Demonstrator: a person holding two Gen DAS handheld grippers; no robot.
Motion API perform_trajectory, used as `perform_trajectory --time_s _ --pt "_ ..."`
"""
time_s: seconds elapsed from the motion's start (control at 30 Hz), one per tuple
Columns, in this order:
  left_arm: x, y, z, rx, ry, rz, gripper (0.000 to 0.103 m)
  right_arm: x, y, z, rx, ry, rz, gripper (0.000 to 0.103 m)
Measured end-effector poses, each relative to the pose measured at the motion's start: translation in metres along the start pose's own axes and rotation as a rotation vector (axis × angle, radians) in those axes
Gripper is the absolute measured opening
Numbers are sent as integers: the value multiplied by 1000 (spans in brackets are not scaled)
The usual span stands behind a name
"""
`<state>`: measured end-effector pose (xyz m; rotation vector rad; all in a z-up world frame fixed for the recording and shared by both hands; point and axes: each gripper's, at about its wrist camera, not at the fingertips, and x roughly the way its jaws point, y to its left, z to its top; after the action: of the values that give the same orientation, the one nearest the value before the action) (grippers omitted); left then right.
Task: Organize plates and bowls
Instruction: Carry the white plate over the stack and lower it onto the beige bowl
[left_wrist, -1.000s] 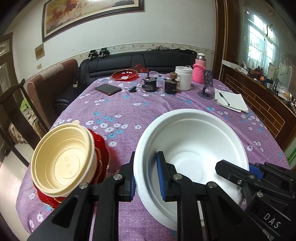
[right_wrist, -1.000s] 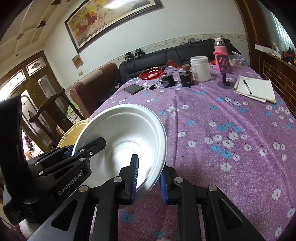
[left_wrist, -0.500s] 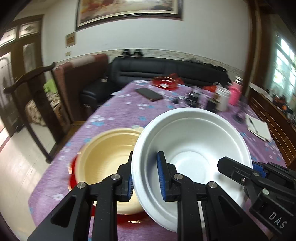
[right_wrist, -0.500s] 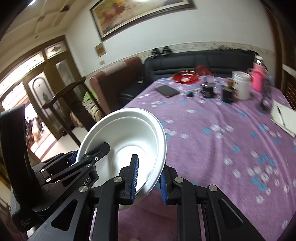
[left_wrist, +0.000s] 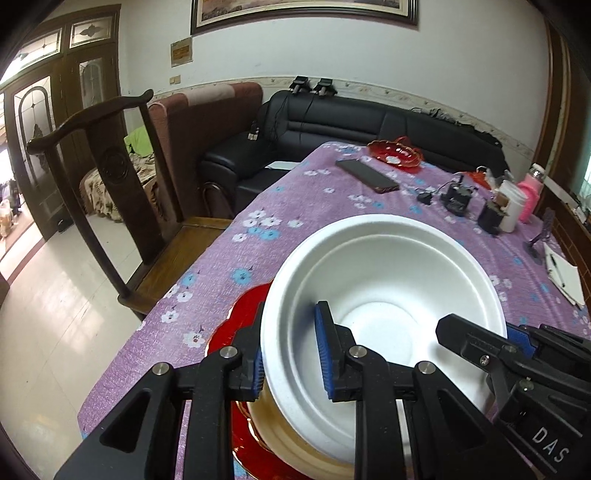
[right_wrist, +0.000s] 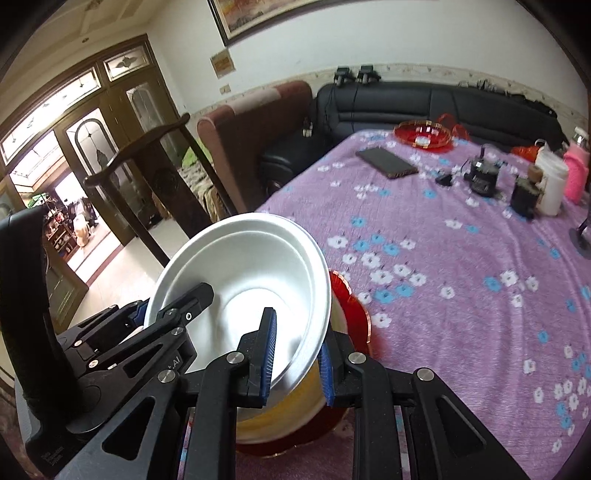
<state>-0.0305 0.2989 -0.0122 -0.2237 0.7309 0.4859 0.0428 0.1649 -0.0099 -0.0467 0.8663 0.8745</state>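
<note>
white bowl carried over red plate.

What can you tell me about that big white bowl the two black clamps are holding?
The white bowl is round, deep and matte, looks like foam, and is empty, with a flat rim and a ring at its bottom. The left gripper pinches one side of its wall and the right gripper the opposite side. It tilts slightly over a cream bowl, which sits on a red plate near the table's corner; whether the bowls touch is unclear.
</note>
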Motion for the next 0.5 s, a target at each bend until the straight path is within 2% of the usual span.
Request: perform_trajectory --time_s 0.13,0.23,0.37,0.5 --pt "-1 3 2 -1 -11 7 22 7 1 0 -8 15 -8 24" --pt "-2 4 3 -13 -6 -11 28 6 1 0 -7 17 -3 24" --pt "-8 7 3 -36 -17 -27 54 5 2 1 -10 14 -5 24" --pt "-17 11 6 -57 -42 -30 59 6 1 -1 -4 10 -4 32"
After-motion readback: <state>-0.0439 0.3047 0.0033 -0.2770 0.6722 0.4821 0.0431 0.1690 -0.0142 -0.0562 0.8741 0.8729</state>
